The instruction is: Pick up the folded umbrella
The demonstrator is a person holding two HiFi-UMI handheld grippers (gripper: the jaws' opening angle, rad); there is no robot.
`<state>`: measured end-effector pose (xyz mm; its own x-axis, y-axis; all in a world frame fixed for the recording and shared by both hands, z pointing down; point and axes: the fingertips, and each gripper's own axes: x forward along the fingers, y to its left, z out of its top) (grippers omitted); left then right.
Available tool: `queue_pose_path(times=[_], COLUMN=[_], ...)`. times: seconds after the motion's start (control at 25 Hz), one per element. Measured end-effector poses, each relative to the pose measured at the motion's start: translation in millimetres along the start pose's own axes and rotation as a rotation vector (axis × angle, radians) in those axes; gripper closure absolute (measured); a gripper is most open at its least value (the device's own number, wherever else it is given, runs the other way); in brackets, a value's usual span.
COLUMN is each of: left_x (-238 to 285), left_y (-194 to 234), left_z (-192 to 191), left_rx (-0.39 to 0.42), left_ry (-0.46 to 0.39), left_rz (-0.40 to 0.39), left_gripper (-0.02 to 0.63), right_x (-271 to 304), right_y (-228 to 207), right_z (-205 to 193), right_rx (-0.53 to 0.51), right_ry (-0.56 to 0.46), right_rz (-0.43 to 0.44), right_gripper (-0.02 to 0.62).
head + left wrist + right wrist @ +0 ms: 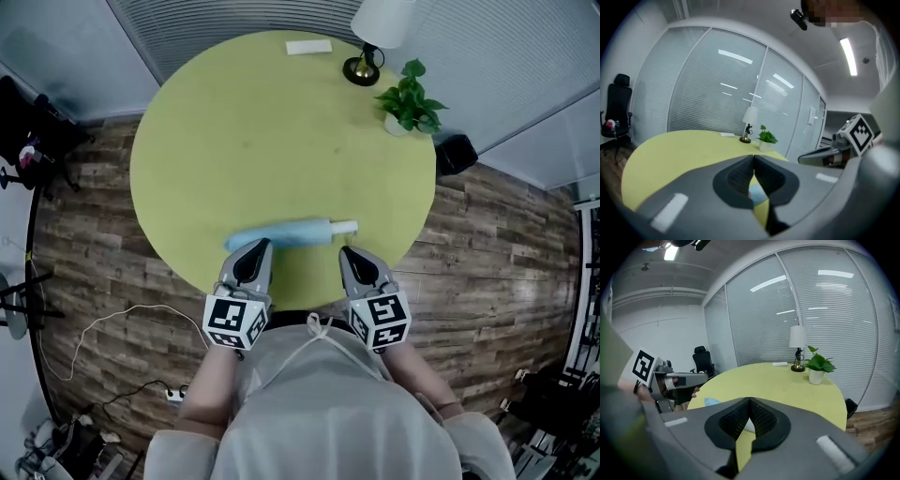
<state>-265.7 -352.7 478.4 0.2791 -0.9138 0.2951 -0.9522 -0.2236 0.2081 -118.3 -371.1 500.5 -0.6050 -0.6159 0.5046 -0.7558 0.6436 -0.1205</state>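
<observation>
The folded umbrella (286, 233), light blue with a white handle at its right end, lies crosswise near the front edge of the round yellow-green table (234, 122). My left gripper (260, 246) is shut, with its tips just short of the umbrella's left part. The right gripper (348, 251) is also shut, just below the white handle. In the left gripper view a bit of the blue umbrella (758, 192) shows below the closed jaws (753, 157). The right gripper view shows the umbrella's blue fabric (711, 401) left of its closed jaws (749, 400). Neither gripper holds anything.
At the table's far side stand a lamp (366, 54), a potted plant (410, 101) and a white card (308, 47). A black bin (456, 154) sits on the wooden floor at the right, an office chair (33, 131) at the left. A cable (103, 328) runs across the floor.
</observation>
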Motion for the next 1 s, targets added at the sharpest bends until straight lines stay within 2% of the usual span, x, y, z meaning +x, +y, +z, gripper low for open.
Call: queue_pose_path(times=[0.12, 0.24, 0.44, 0.56, 0.76, 0.84, 1.0], left_x=[18.5, 38.4, 63.4, 75.1, 90.9, 96.1, 102.7], left_y=[15.4, 16.3, 5.7, 0.6, 5.6, 9.2, 6.8], left_z=[-15.9, -38.5, -68.5, -93.3, -142.3, -153.9, -171.2], left_rx=[0.082, 0.245, 0.390, 0.547, 0.819, 0.864, 0.829], left_ry=[0.111, 0.251, 0.381, 0.503, 0.725, 0.776, 0.846], left_rz=[-0.075, -0.185, -0.374, -0.472, -0.591, -0.602, -0.621], left_gripper=[0.590, 0.467, 0.328, 0.243, 0.215, 0.213, 0.220], right_x=[17.2, 29.7, 37.3, 40.9, 45.4, 44.7, 42.7], right_y=[1.0, -0.4, -1.8, -6.1, -18.9, -23.1, -29.3], right_z=[0.5, -0.7, -5.3, -9.7, -14.6, -14.1, -21.1], right_rx=[0.016, 0.035, 0.073, 0.088, 0.112, 0.119, 0.147], right_ry=[0.008, 0.017, 0.030, 0.047, 0.054, 0.044, 0.049], right_rz=[-0.016, -0.031, -0.050, -0.063, -0.099, -0.120, -0.134], right_gripper=[0.595, 0.595, 0.595, 0.595, 0.595, 0.595, 0.595])
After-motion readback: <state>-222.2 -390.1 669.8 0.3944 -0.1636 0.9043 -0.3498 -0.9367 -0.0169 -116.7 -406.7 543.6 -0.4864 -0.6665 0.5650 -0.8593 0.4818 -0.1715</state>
